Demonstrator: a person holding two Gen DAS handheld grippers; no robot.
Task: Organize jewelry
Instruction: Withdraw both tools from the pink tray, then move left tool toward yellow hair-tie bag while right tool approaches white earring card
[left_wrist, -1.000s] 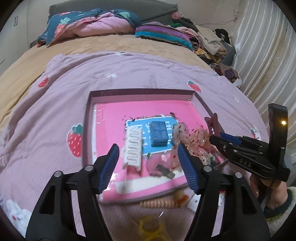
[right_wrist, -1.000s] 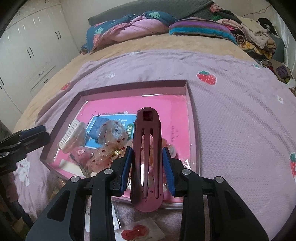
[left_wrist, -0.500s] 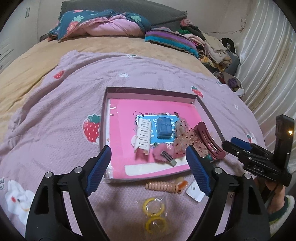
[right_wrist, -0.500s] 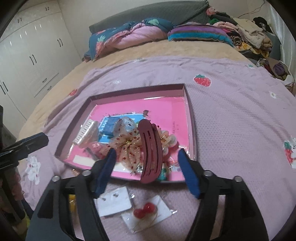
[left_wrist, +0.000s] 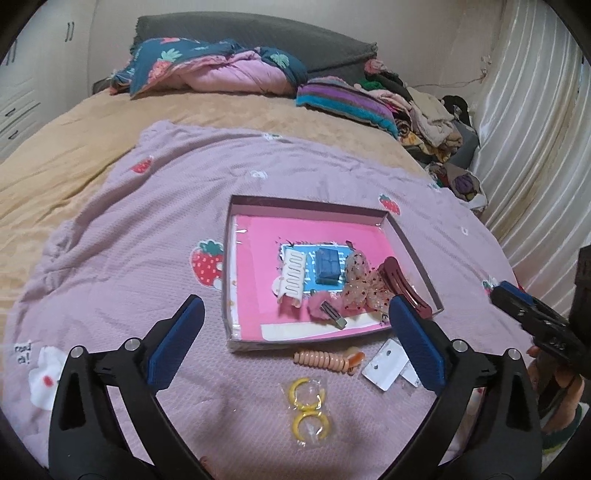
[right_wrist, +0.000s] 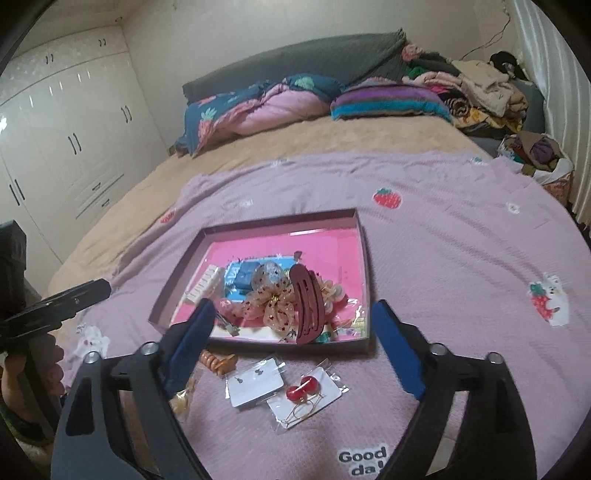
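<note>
The long, slotted maroon plastic hair claw (right_wrist: 307, 302) lies inside the shallow rectangular tray with a glossy pink floor (right_wrist: 364, 258), leaning on a sheer, red-dotted fabric bow (right_wrist: 271, 304) near the front wall. It sits between and beyond the right gripper (right_wrist: 293, 345), whose blue-padded jaws gape wide and empty. The left gripper (left_wrist: 295, 341) is likewise spread wide, holding nothing, above the textured lilac strawberry-print blanket (left_wrist: 147, 229).

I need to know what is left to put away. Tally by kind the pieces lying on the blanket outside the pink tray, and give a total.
Stud earring card: 1
Cherry earring card: 1
Spiral hair tie: 1
Packet of yellow rings: 1
Total: 4
</note>
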